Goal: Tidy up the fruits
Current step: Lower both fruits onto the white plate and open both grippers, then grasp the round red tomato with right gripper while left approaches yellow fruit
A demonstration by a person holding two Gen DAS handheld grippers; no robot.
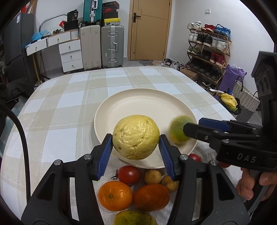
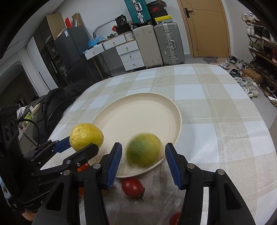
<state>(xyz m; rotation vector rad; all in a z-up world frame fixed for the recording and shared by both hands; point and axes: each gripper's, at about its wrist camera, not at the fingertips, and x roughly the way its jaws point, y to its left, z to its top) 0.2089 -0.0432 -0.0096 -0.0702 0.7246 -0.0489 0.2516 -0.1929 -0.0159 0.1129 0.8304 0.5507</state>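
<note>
"DAS" on the right hand-held gripper (image 1: 192, 129); "36" on a black bag (image 1: 72, 15)

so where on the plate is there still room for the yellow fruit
The plate's far half is bare, up to its far rim. The near edge is crowded: green fruit between the open right claw's fingers, yellow fruit in the left claw.

checked tablecloth (image 1: 69, 103), suitcases (image 1: 112, 46), white drawers (image 1: 71, 56), wooden door (image 1: 148, 29), shoe rack (image 1: 207, 50)
</note>
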